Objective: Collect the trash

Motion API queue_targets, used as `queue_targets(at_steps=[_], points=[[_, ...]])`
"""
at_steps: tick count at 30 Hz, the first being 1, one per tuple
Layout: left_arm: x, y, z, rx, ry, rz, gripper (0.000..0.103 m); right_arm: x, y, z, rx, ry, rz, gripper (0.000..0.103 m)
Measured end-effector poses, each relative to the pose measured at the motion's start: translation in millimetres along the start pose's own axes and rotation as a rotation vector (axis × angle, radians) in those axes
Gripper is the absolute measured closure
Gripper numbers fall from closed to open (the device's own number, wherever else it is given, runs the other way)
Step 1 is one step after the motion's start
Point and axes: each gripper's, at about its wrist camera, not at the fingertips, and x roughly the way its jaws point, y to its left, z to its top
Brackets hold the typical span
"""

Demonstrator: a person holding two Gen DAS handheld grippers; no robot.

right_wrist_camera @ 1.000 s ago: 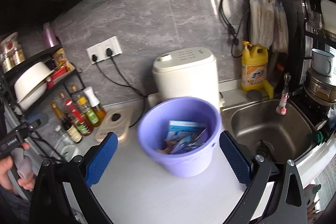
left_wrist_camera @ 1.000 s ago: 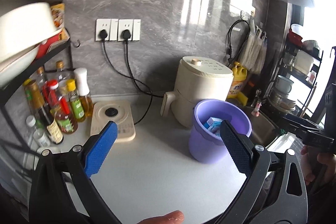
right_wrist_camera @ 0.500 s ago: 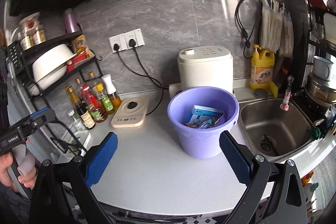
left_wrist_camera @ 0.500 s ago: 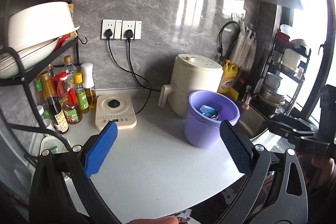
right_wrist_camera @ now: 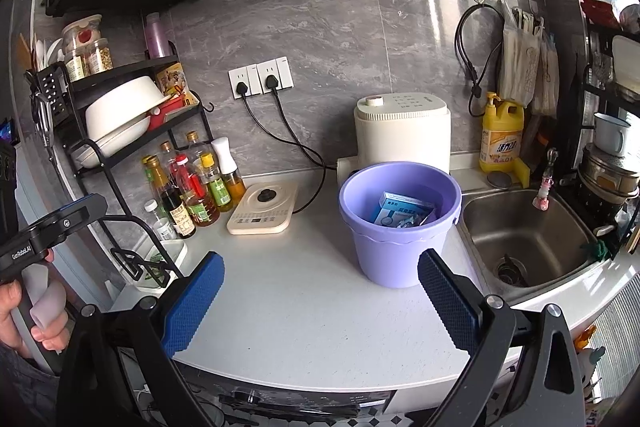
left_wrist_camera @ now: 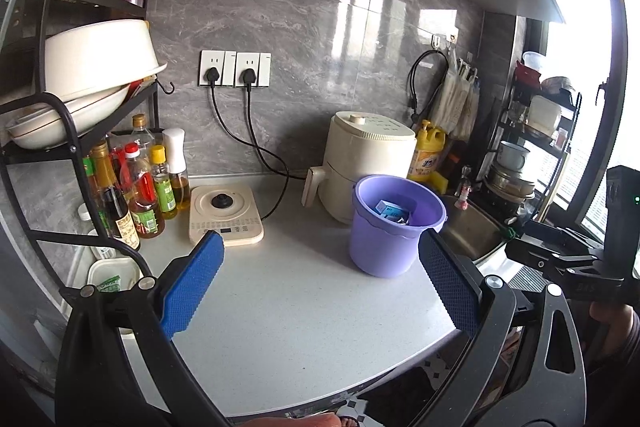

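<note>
A purple bucket stands on the grey counter in front of a cream appliance. Inside it lie blue and white paper packets. My left gripper is open, held back near the counter's front edge, with nothing between its blue pads. My right gripper is open too, also back from the bucket, with nothing in it. Each gripper appears at the edge of the other's view, held by a hand.
A cream appliance stands behind the bucket, an induction plate to its left. Sauce bottles and a black dish rack fill the left side. A steel sink and a yellow detergent bottle are on the right.
Both grippers have pulled back and away from the bucket, so more of the counter and its front edge shows. Both have stayed open throughout.
</note>
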Motion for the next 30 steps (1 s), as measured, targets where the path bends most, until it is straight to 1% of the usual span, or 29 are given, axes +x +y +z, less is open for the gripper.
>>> queue_targets(at_steps=[30], points=[[-1,15,-5,-0.046,0.005,0.01,0.006,4,3,-6,0.004,0.004,-0.005,0.008]])
